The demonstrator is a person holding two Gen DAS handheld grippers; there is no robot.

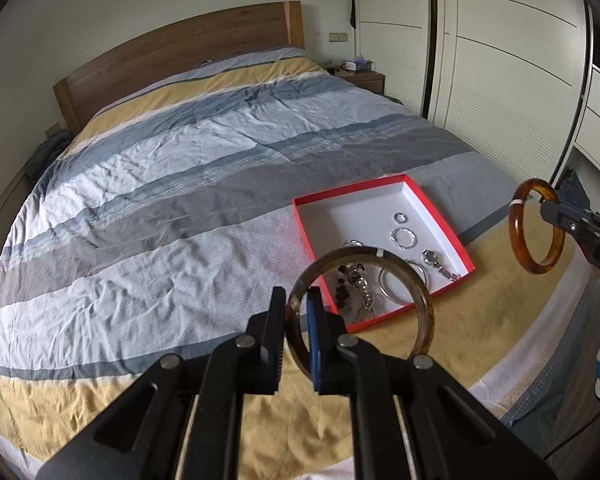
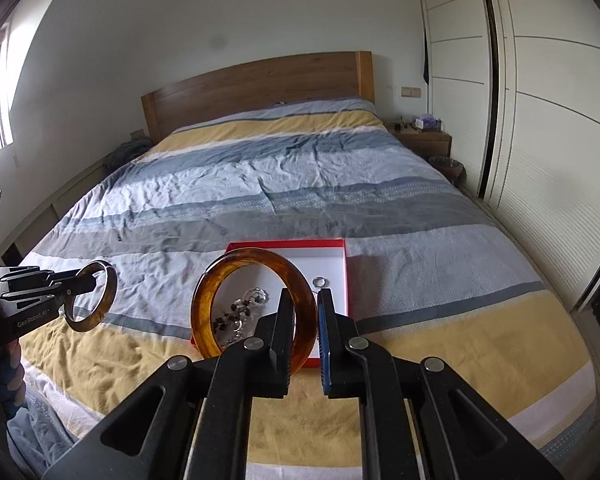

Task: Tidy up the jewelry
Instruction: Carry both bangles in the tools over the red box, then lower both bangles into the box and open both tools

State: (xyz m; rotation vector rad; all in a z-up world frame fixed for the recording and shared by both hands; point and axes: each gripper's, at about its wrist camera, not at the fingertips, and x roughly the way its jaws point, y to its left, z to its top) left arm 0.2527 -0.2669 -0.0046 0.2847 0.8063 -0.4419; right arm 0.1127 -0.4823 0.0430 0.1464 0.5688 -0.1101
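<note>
My left gripper is shut on a dark olive-brown bangle and holds it in the air over the near left corner of a red box. The box has a white inside and lies on the bed; it holds silver rings, a watch, a dark bead string and a chain. My right gripper is shut on an amber bangle above the box's near edge. The left gripper and its bangle also show at the left of the right wrist view; the amber bangle shows at the right of the left wrist view.
The bed has a wrinkled striped cover in blue, grey, white and yellow, and a wooden headboard. A nightstand with small items stands at the far right. White wardrobe doors run along the right side.
</note>
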